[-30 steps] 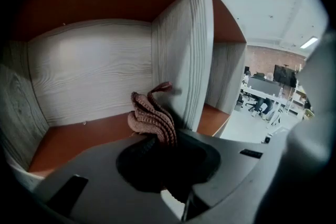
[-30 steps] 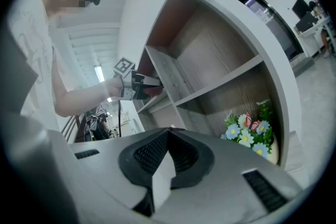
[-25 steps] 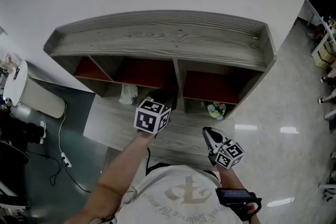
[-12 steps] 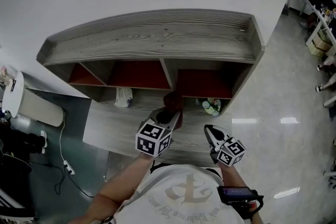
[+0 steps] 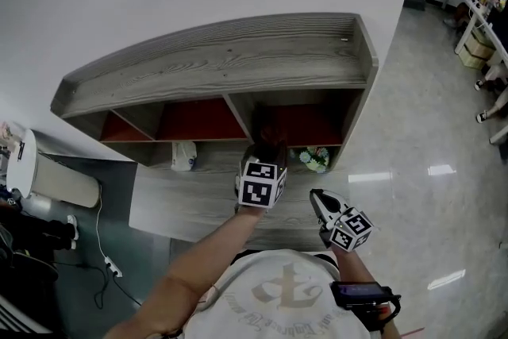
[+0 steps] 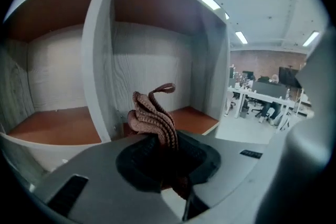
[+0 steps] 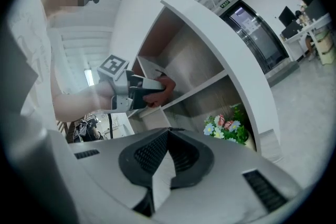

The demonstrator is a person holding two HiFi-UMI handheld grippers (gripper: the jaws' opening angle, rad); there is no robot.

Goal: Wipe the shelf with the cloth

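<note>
Cloth (image 6: 153, 118), brown and bunched, was pinched in the left gripper's (image 6: 160, 157) jaws. Its folds stuck up in front of the shelf's (image 5: 214, 63) upright divider (image 6: 100, 60). Compared with 0.5 s before, that gripper had moved up and right, from over the lower board to the mouth of the upper right compartment. The right gripper (image 7: 159, 168) hung near the person's body, jaws together on nothing, with the flower pot (image 7: 227, 126) in the lower right compartment ahead of it.

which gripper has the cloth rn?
The left gripper: its jaws are shut on the brown cloth, up at the shelf. The right gripper is shut on nothing, away from the shelf.
</note>
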